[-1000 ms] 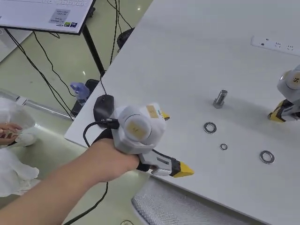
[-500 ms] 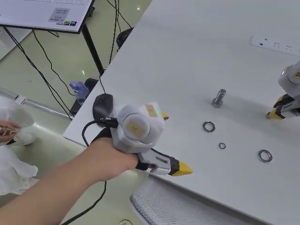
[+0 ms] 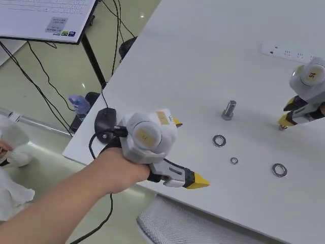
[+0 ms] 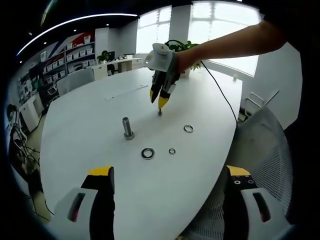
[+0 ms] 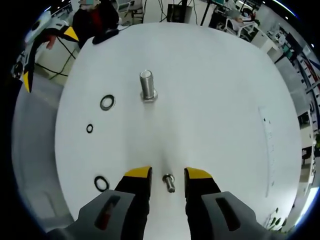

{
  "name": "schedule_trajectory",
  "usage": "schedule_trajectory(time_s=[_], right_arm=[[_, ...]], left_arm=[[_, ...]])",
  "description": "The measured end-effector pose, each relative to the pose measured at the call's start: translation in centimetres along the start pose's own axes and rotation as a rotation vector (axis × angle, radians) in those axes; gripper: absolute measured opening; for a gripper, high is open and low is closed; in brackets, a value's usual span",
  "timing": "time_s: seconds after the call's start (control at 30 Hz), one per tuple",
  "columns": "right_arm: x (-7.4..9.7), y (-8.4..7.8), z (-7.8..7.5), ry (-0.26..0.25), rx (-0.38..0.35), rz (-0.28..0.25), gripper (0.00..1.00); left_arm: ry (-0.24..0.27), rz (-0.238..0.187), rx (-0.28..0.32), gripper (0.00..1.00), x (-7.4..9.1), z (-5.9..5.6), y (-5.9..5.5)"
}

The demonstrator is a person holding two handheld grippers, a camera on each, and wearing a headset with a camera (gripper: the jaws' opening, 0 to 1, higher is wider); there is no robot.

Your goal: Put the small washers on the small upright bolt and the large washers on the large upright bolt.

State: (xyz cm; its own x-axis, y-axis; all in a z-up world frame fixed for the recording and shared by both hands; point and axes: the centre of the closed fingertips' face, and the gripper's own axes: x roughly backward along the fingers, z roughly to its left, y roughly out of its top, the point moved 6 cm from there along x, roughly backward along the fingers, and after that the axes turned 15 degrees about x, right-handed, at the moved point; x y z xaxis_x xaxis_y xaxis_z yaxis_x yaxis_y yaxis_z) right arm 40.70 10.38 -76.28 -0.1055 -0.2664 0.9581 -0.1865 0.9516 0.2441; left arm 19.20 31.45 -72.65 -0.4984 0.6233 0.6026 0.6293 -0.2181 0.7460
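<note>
Small washer [image 3: 234, 160] lies flat on the white table [image 3: 203, 61], at 6 o'clock from the large bolt [image 3: 229, 110] in the head view and well apart from it. A large washer [image 3: 219, 140] lies between the two, a little toward 7 o'clock of the bolt. The other large washer [image 3: 279, 170] sits farther out at 5 o'clock. All three are loose on the tabletop — none is on a bolt yet.

The large bolt stands upright on its head. The small bolt [image 5: 169, 183] stands upright between 3 and 4 o'clock of it. My right gripper [image 5: 168, 174] is down around that small bolt, jaws parted with the bolt in the gap, and it looks clear of both.

My left gripper [image 4: 169, 174] hangs at the table's near edge, at about 8 o'clock of the washers — jaws spread wide, holding nothing.

A power strip [image 3: 282, 52] lies at 1 o'clock of the large bolt. A black mouse [image 3: 105, 119] sits at the table's corner, and a mesh chair [image 3: 203, 223] stands at 6 o'clock below the near edge.
</note>
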Motion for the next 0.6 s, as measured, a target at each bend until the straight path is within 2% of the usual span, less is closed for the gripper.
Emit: schedule_trajectory(time_s=[0.3,0.4,0.6], right_arm=[[0.8,1.6,1.1,0.012,0.020,-0.029,0.29],[1.2,2.7,1.7,0.010,0.031,-0.062,0.29],[1.5,4.5,2.7,0.010,0.061,-0.082,0.30]], left_arm=[[0.006,0.007,-0.014,0.92,0.0,0.2,0.0],[0.009,0.002,-0.010,0.92,0.0,0.3,0.1],[0.002,0.009,-0.012,0.91,-0.3,0.2,0.1]])
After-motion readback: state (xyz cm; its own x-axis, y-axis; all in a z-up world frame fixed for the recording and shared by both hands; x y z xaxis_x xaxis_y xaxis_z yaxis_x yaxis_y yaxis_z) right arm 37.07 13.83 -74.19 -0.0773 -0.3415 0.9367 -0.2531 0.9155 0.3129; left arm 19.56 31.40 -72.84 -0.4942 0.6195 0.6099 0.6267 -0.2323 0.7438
